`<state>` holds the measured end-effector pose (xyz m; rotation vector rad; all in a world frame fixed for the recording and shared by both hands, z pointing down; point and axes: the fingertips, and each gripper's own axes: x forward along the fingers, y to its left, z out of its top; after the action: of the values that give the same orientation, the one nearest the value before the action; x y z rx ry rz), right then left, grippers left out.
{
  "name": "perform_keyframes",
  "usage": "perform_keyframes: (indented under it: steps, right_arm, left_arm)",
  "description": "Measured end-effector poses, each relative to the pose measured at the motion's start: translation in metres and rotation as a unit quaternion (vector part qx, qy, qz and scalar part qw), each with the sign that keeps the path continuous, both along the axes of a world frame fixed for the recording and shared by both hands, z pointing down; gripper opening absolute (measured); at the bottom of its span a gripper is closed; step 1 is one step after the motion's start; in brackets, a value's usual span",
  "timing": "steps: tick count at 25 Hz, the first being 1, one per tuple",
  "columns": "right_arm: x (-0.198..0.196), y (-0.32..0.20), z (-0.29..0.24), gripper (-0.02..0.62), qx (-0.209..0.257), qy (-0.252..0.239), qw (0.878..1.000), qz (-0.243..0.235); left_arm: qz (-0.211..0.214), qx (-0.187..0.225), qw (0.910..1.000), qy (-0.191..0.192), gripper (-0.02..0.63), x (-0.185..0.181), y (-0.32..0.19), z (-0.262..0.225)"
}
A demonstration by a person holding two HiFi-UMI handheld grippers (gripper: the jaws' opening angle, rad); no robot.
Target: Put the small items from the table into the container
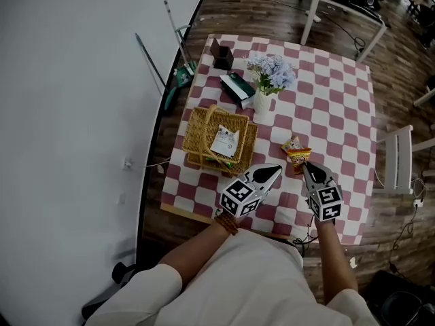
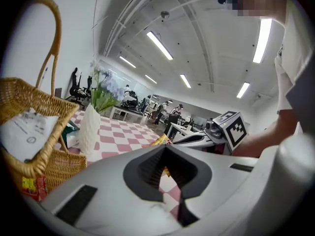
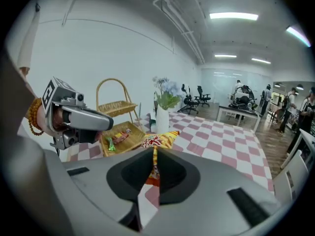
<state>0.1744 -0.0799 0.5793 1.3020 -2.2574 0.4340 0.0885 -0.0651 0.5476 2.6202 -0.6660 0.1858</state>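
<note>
Gripping its edge, the jaws of the right gripper (image 1: 305, 166) are closed on the yellow-and-red snack packet (image 1: 297, 155), which is held over the checked table (image 1: 340, 107). Just beside it, at eight o'clock, the left gripper (image 1: 276, 171) is seen with jaws together and empty. The wicker basket (image 1: 195, 136) is found at nine o'clock, the flower vase (image 1: 262, 102) at eleven.

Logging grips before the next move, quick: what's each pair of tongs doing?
Left tongs: closed, empty.
Right tongs: closed on the crinkly yellow-and-red snack packet.
</note>
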Motion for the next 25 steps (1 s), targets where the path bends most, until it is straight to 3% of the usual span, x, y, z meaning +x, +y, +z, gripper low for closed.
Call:
perform_keyframes:
  steps: [6, 12, 18, 25]
  right_arm:
    - [-0.004, 0.016, -0.068, 0.046, 0.056, -0.039, 0.997, 0.018]
    - [-0.008, 0.034, -0.13, 0.044, 0.111, -0.072, 0.991, 0.029]
    - [-0.011, 0.055, -0.186, 0.041, 0.16, -0.085, 0.983, 0.039]
    - [-0.015, 0.077, -0.226, 0.038, 0.198, -0.095, 0.975, 0.045]
  left_arm:
    - [-0.002, 0.049, 0.9981, 0.038, 0.029, -0.005, 0.01, -0.065]
    - [0.005, 0.105, 0.9937, 0.039, 0.029, -0.008, 0.028, -0.112]
    - [-0.001, 0.139, 0.9881, 0.065, 0.029, -0.015, 0.043, -0.157]
    - [-0.002, 0.142, 0.9865, 0.082, 0.029, -0.019, 0.061, -0.203]
